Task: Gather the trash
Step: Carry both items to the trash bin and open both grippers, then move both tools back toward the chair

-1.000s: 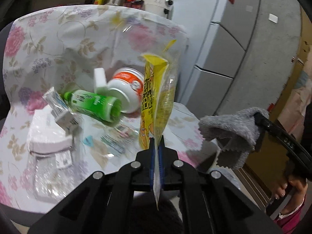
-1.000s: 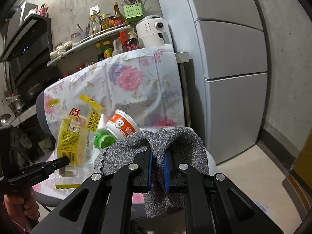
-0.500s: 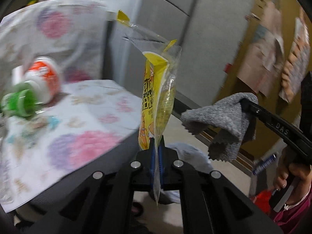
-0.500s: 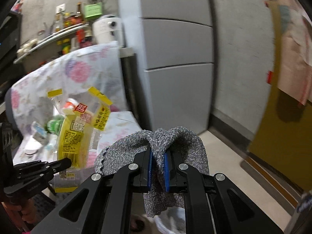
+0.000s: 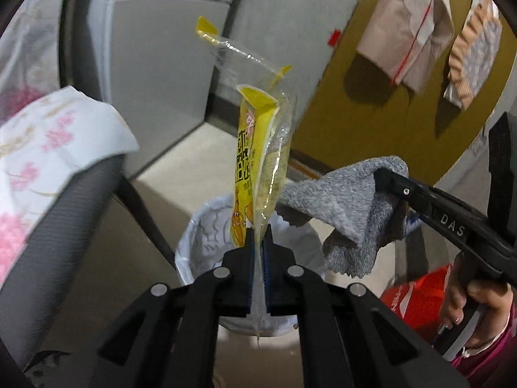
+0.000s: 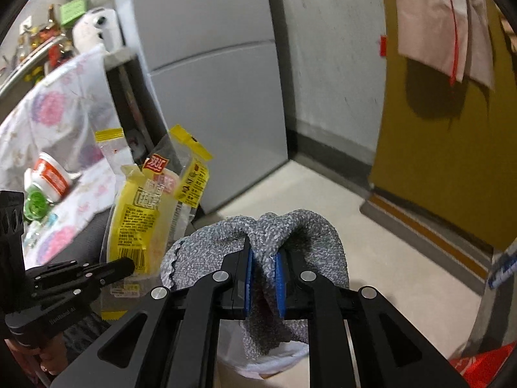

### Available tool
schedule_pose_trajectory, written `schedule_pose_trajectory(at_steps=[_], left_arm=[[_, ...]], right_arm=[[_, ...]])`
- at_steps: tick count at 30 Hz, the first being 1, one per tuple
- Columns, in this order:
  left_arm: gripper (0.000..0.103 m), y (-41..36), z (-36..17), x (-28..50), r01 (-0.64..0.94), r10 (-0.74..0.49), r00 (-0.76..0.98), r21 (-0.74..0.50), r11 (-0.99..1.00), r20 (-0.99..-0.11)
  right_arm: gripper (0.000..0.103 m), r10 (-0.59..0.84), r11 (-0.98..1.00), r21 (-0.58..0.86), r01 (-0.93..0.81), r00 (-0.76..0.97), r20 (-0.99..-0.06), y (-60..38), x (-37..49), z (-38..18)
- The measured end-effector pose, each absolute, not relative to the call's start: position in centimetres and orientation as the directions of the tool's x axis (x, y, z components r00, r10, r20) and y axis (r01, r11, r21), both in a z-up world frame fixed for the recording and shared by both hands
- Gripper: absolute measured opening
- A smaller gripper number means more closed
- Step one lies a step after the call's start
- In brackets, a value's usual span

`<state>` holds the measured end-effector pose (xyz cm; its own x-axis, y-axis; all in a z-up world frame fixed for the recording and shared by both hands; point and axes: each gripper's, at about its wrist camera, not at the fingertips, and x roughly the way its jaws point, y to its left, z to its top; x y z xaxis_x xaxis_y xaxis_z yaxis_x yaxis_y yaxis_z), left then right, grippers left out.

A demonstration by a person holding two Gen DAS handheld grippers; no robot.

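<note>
Pinching a yellow wrapper (image 5: 258,161) upright in the left gripper (image 5: 257,242), fingers (image 5: 247,258) clamped on its lower edge, directly above a white-lined bin (image 5: 206,242) on the floor. Gripping a grey cloth (image 6: 258,245) in the right gripper (image 6: 263,268), fingers closed on a fold, hanging just beside the wrapper over the bin's rim.
</note>
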<state>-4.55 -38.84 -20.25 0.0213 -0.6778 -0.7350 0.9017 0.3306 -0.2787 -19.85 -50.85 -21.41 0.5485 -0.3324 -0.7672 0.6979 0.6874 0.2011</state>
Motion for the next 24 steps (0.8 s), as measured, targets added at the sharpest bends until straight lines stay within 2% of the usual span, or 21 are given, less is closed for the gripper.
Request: schedule_pose_trajectory(at_steps=[2, 4, 5, 6, 7, 11, 15, 21, 24], left_arm=[[0.003, -39.8, -21.2, -4.5, 0.904, -0.659, 0.004, -0.279, 0.324, -0.752], [0.017, -40.6, -21.8, -4.3, 0.901, -0.644, -0.007, -0.284, 0.327, -0.765], [0.022, -40.8, -22.1, -4.2, 0.899, -0.640, -0.009, -0.286, 0.331, -0.769], [0.034, -40.8, -22.2, -4.1, 0.897, -0.638, -0.009, -0.288, 0.336, -0.770], [0.041, -40.8, -22.4, -3.9, 0.892, -0.633, -0.009, -0.292, 0.344, -0.774], [0.041, -40.1, -22.3, -3.1, 0.878, -0.636, 0.004, -0.301, 0.371, -0.772], [0.041, -38.6, -21.1, -2.1, 0.865, -0.652, 0.064, -0.283, 0.413, -0.756], [0.041, -35.0, -18.1, -0.5, 0.835, -0.657, 0.219, -0.210, 0.509, -0.722], [0.041, -32.1, -16.8, 0.6, 0.806, -0.647, 0.302, -0.175, 0.566, -0.701]], right_arm=[[0.017, -0.305, 0.680, 0.215, 0.702, 0.536, -0.787, -51.5, -19.5, -23.0], [0.024, -0.270, 0.675, 0.226, 0.703, 0.520, -0.811, -51.7, -18.9, -24.4], [0.031, -0.252, 0.671, 0.236, 0.702, 0.516, -0.819, -52.0, -18.8, -25.1], [0.036, -0.233, 0.664, 0.245, 0.707, 0.507, -0.830, -52.2, -18.6, -25.8], [0.046, -0.222, 0.659, 0.248, 0.710, 0.498, -0.838, -52.3, -18.4, -26.3], [0.049, -0.188, 0.640, 0.270, 0.719, 0.488, -0.852, -52.6, -18.4, -27.1], [0.049, -0.229, 0.640, 0.266, 0.721, 0.510, -0.829, -52.7, -18.6, -25.0], [0.049, -0.367, 0.681, 0.230, 0.695, 0.596, -0.714, -51.4, -18.4, -18.0], [0.049, -0.377, 0.700, 0.241, 0.672, 0.635, -0.674, -50.3, -17.9, -15.9]])
